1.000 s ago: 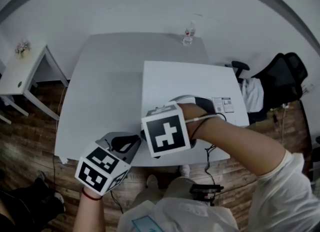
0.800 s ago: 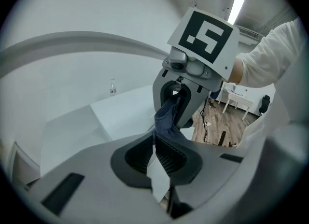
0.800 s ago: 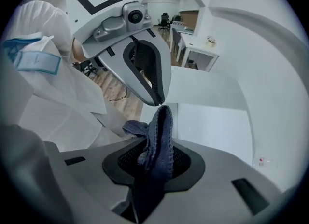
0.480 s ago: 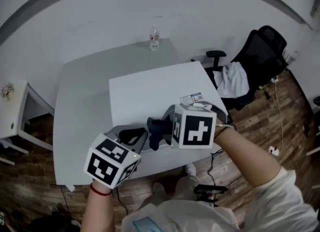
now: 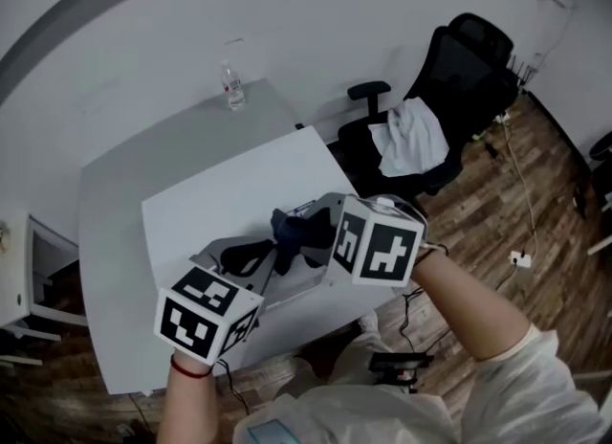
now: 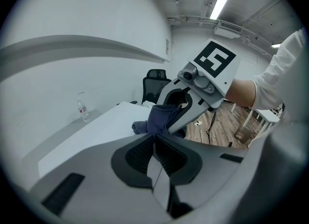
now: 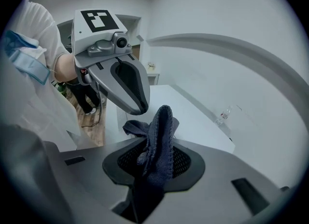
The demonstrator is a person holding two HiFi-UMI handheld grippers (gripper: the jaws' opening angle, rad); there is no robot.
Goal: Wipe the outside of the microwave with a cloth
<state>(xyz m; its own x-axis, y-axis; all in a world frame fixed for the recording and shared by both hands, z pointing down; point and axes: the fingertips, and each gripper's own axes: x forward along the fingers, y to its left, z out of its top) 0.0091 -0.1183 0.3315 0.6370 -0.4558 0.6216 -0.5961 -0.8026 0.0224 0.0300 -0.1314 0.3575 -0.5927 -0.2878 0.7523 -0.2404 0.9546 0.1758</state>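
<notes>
The white microwave [image 5: 215, 208] stands on a grey table [image 5: 110, 203], and I look down on its flat top. A dark blue cloth [image 5: 290, 230] hangs above its front edge, with my right gripper [image 5: 308, 232] shut on it. In the right gripper view the cloth [image 7: 157, 141] bunches up out of the closed jaws. My left gripper [image 5: 271, 258] is shut, and its tips [image 6: 157, 135] point at the cloth [image 6: 161, 117], right beside it. I cannot tell whether they touch. The two grippers face each other.
A clear water bottle [image 5: 230, 86] stands at the table's far edge. A black office chair [image 5: 459, 69] with a white garment [image 5: 411, 136] draped on it is at the right. A small white side table [image 5: 14, 270] is at the left. The floor is wooden.
My right gripper has come up off the microwave's front with the cloth and now meets the left gripper. The head view has swung, so the microwave sits further left and the chair shows more.
</notes>
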